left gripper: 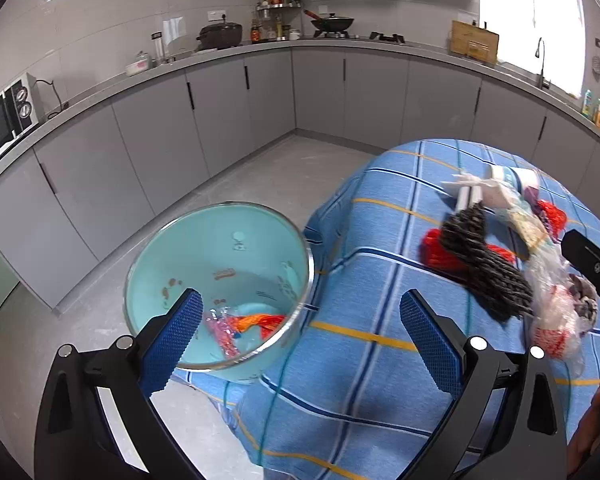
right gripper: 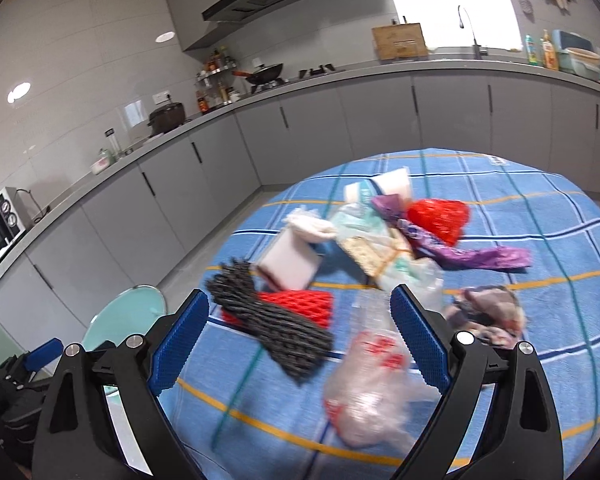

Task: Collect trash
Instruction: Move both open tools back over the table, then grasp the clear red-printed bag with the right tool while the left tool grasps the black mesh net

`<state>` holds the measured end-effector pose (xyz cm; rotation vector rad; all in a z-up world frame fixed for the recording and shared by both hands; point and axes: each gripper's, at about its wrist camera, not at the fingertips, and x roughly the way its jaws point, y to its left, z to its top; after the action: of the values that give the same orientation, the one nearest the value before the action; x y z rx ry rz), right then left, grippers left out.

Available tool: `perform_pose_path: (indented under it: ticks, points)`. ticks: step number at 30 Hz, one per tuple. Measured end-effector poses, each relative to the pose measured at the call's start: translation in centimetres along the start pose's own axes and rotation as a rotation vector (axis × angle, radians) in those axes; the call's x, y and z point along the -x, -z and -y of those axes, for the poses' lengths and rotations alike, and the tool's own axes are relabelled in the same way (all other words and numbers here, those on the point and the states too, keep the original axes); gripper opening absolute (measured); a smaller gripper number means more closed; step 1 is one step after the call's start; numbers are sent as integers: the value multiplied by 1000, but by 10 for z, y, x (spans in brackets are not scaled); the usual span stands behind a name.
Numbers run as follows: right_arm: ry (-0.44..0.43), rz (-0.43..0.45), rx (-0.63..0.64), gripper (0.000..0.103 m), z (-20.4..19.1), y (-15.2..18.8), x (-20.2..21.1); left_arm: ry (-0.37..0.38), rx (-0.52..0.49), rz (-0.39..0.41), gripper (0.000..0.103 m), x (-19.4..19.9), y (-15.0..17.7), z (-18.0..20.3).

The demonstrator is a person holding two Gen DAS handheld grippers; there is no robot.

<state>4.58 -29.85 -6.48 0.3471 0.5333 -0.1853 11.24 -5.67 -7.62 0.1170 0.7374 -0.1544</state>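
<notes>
— Between the blue pads of the right gripper (right gripper: 300, 344), what do you see? Is it holding something?

— No, it holds nothing. Its jaws stand wide apart above the near edge of the table (right gripper: 560, 248). Under them lie a black foam net (right gripper: 276, 320) and a clear plastic bag with red print (right gripper: 376, 384), just beside each other. A red foam net (right gripper: 300, 306) lies partly under the black one.

— And the left gripper (left gripper: 300, 340)?

— Also spread and empty. It hangs over the left edge of the table, and the turquoise bin (left gripper: 220, 280) stands below, beside that edge. One orange and pink wrapper (left gripper: 244, 328) already lies at its bottom.

— What is farther on the cloth?

— Toward the middle there is a white sponge block (right gripper: 288, 260), a crumpled wrapper with crackers (right gripper: 376, 252), a purple wrapper (right gripper: 460, 252) and a second red net (right gripper: 440, 216). At the right of the bag is some greyish crumpled thing, too blurred to name.

— How will this trash handle, you think?

— All of it looks very light and soft. The foam net should squash between the pads, so I would pinch it across its middle, where it is thick. The bag seems slippery and thin; better to take a bunched fold, not a flat part, or it may slide out on the way to the bin
</notes>
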Motion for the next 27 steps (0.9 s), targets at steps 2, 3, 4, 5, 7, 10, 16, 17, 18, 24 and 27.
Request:
perform_pose_path:
  ticks: [2,3,4,5,7,10,16,17,18,24,27]
  points:
    - [21,-1,-10,91,11,2,5,13,-10,-1,97,2,2,8]
    - [32,-2,-13,91,15,4,7,22,-15,-3,97,3,4,13]
    - [43,-2,-18,91,20,5,9,33,-21,-6,97,4,6,17]
    - [52,-3,-25,91,26,7,11,42,-26,-9,97,5,7,22]
    - [66,-5,-37,91,37,10,14,55,-34,-14,97,6,11,29]
    - [87,-9,-50,90,52,13,20,73,-50,-22,97,8,17,41]
    - [89,-35,-63,84,68,21,26,91,-68,-34,97,9,26,61]
    - [81,-50,-64,80,69,23,24,92,-70,-40,97,8,27,63]
    - [71,-64,-68,78,71,24,21,93,-71,-45,97,7,29,65]
    - [13,-115,-81,76,63,24,7,77,-57,-51,97,0,28,65]
    - [-23,-164,-72,76,57,24,-9,73,-39,-49,97,-3,26,59]
